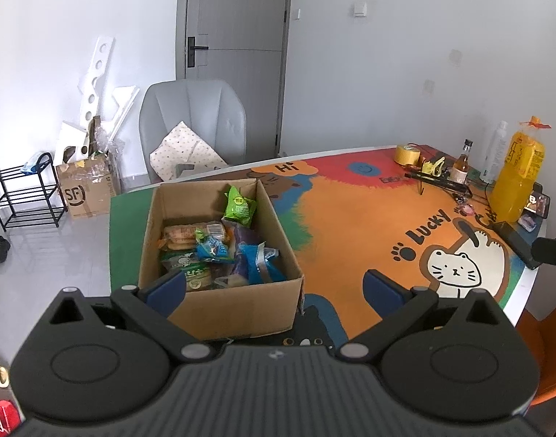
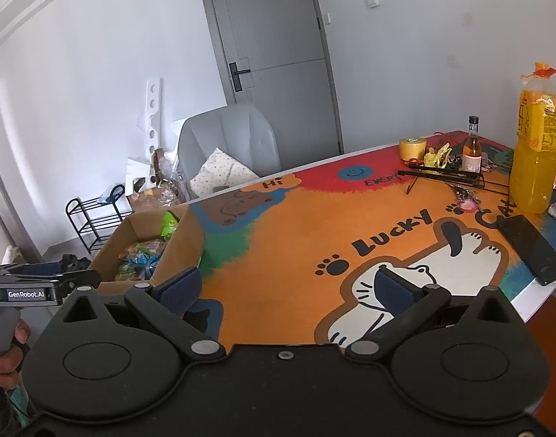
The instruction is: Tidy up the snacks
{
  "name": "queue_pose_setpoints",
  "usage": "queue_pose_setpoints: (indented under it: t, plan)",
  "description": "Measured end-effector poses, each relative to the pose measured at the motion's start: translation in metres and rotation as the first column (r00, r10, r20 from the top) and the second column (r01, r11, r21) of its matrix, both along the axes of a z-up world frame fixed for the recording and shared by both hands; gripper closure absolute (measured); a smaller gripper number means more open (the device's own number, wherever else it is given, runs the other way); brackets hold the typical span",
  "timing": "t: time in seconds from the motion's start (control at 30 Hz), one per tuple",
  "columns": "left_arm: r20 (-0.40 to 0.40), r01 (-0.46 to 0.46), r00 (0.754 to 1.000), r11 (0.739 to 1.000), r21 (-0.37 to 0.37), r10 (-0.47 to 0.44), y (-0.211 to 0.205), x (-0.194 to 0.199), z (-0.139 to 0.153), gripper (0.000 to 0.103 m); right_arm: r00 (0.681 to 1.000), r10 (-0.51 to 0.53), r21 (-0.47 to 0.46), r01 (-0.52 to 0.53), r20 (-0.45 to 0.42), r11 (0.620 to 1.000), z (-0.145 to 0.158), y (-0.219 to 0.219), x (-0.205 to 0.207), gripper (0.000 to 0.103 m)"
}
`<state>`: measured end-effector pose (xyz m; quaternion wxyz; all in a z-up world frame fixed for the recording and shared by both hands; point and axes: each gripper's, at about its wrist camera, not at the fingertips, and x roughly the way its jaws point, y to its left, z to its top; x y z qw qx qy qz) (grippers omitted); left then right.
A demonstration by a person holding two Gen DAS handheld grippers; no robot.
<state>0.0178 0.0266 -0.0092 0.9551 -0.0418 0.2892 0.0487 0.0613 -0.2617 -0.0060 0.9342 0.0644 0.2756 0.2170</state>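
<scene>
An open cardboard box [image 1: 238,306] stands at the table's left end and holds several wrapped snacks [image 1: 219,247], among them a green packet [image 1: 238,207] at the back. My left gripper [image 1: 274,289] is open and empty, held just in front of the box's near wall. The box also shows in the right wrist view [image 2: 179,251], at the left. My right gripper [image 2: 289,287] is open and empty, above the cat picture on the table mat [image 2: 296,255]. The left gripper's body [image 2: 34,287] shows at the left edge of the right wrist view.
At the table's right end stand an orange juice bottle [image 2: 536,145], a small glass bottle [image 2: 472,147], a tape roll [image 2: 412,148], a black wire rack [image 2: 445,176] and a black phone [image 2: 532,249]. A grey chair [image 1: 194,123], a shoe rack [image 1: 23,193] and an SF carton [image 1: 87,189] stand behind the table.
</scene>
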Motion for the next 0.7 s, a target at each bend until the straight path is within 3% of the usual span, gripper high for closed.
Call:
queue_pose_setpoints:
  t: [0.7]
  plan:
    - [0.001, -0.001, 1.000, 1.000, -0.006, 0.001, -0.0004, -0.0010, 0.0007, 0.000, 1.000, -0.007, -0.021, 0.007, 0.010, 1.000, 0.0015, 0.0013, -0.0013, 0.000]
